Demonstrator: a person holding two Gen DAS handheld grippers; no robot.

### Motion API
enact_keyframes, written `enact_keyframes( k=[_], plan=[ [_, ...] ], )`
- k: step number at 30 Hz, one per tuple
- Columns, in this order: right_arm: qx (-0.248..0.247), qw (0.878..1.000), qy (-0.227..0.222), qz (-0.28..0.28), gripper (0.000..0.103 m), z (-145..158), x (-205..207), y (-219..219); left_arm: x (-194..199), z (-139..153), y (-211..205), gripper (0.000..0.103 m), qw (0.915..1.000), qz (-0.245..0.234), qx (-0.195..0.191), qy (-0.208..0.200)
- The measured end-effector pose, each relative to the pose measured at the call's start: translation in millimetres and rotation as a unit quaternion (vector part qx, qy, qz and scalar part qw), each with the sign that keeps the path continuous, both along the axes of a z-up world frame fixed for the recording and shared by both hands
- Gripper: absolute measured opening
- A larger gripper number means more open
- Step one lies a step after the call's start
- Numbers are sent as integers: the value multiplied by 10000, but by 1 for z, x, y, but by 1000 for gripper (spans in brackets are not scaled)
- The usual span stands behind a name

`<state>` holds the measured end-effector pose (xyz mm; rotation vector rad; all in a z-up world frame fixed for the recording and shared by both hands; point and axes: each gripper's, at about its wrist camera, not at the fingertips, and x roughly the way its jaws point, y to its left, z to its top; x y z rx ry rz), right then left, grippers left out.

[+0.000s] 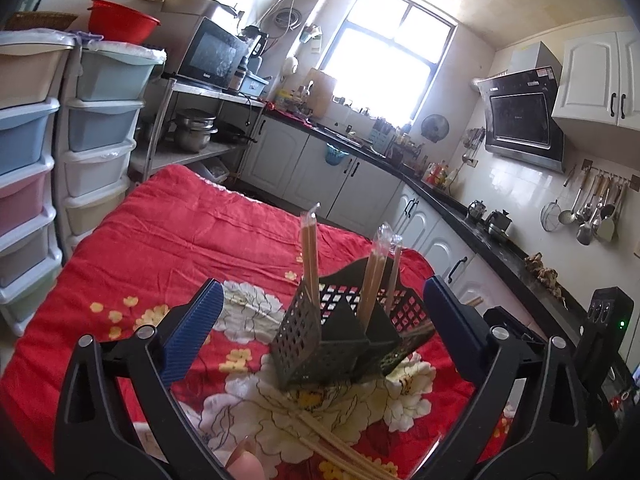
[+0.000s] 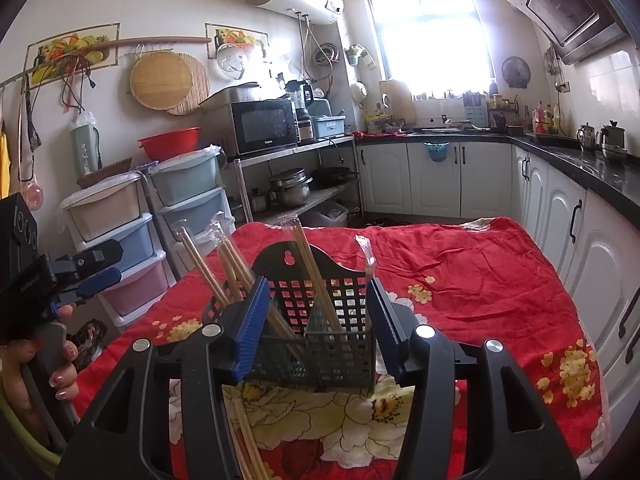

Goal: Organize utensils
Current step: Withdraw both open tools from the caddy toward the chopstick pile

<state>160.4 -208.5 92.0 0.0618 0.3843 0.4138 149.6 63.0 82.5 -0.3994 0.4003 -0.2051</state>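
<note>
A dark perforated utensil holder (image 1: 340, 340) stands on the red flowered cloth (image 1: 180, 248). Several wrapped chopstick pairs (image 1: 310, 256) stand upright in it. More loose chopsticks (image 1: 332, 436) lie on the cloth in front of it. My left gripper (image 1: 320, 320) is open, its blue pads either side of the holder, nothing held. In the right wrist view the holder (image 2: 316, 344) sits between the open jaws of my right gripper (image 2: 316, 312), with chopsticks (image 2: 316, 276) leaning in it and loose chopsticks (image 2: 248, 436) below. The left gripper (image 2: 92, 280) shows at the left edge.
Stacked plastic drawers (image 2: 120, 232) stand left of the table. A shelf with a microwave (image 2: 264, 124) and pots (image 2: 290, 190) is behind. White cabinets under a black counter (image 2: 580, 160) run along the right. Hanging ladles (image 1: 592, 212) are on the wall.
</note>
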Motion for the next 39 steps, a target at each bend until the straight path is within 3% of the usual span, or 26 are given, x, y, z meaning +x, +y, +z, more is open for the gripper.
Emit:
enact_keyframes(
  k=[16, 39],
  plan=[
    [-22, 9998, 203, -65, 53, -10, -25, -8, -16, -17, -7, 92, 9998, -100, -32, 192],
    [-317, 9962, 806, 45, 59, -43, -43, -5, -24, -63, -16, 92, 9957, -213, 110, 891]
  ],
)
